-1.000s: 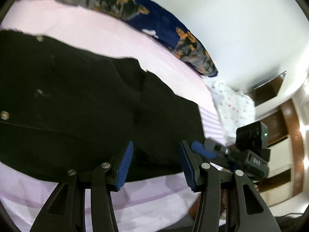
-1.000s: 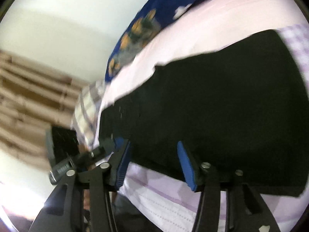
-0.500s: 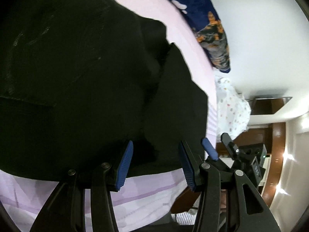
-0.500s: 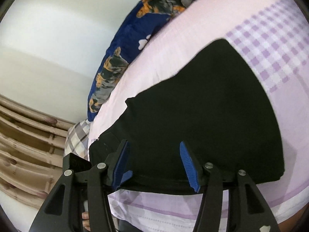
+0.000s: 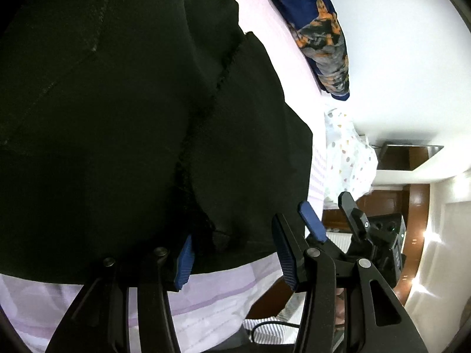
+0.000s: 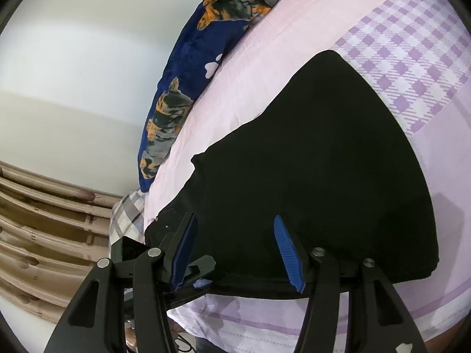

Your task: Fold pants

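Note:
Black pants (image 5: 123, 123) lie spread flat on a pink and lilac bedsheet (image 5: 206, 300). In the left wrist view my left gripper (image 5: 234, 254) is open, its blue pads either side of the pants' near edge by the crotch seam. My right gripper shows there to the right (image 5: 332, 223). In the right wrist view the pants (image 6: 318, 170) fill the middle, and my right gripper (image 6: 235, 254) is open just over their near edge. My left gripper (image 6: 188, 276) shows low at the left, by the same edge.
A dark blue pillow with orange dog prints (image 6: 206, 67) lies along the bed's far side by the white wall. A dotted white cloth (image 5: 347, 156) and wooden furniture (image 5: 412, 206) sit past the bed's end. Beige curtains (image 6: 44, 235) hang at the left.
Both grippers have come down and in close to the pants' near edge. The left view has swung so the pants fill most of it. Both jaws stay open.

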`<act>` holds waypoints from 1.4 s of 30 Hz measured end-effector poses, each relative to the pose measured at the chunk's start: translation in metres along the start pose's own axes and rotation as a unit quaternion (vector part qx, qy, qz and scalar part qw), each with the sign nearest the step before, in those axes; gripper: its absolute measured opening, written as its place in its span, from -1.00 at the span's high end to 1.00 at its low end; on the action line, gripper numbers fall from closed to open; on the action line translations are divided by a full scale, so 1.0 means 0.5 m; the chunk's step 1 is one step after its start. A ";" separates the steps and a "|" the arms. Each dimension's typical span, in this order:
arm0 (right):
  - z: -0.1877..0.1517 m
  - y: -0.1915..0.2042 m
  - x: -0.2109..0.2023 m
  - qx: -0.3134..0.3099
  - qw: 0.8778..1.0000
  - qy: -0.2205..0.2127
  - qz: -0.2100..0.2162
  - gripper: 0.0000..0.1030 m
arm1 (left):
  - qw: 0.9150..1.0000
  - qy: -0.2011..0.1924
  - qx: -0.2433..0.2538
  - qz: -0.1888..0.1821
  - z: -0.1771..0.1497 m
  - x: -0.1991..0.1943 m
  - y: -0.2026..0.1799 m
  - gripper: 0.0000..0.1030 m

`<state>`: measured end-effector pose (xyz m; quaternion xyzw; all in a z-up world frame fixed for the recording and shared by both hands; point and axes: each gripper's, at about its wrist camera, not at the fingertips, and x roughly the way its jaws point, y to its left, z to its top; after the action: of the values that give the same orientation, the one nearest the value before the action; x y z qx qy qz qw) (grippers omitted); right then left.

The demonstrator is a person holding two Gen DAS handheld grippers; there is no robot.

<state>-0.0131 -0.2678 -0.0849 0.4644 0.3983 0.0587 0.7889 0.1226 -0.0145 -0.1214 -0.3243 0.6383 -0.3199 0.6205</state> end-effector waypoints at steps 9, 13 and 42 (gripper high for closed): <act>-0.002 0.011 0.009 -0.026 0.999 0.001 -0.038 -0.03 | 0.999 -0.027 -0.007 0.015 0.036 0.017 -0.011 0.41; -0.001 0.002 0.014 -0.022 0.997 0.002 -0.071 -0.03 | 0.999 -0.033 0.011 0.042 0.032 0.018 -0.018 0.61; -0.010 0.011 0.042 -0.077 0.983 0.015 -0.164 -0.16 | 0.977 -0.091 0.090 0.170 -0.048 -0.034 -0.014 0.87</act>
<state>-0.0008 -0.2515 -0.0940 0.3300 0.4750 -0.0341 0.8151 0.0990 -0.0047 -0.1053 -0.1818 0.5936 -0.2354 0.7478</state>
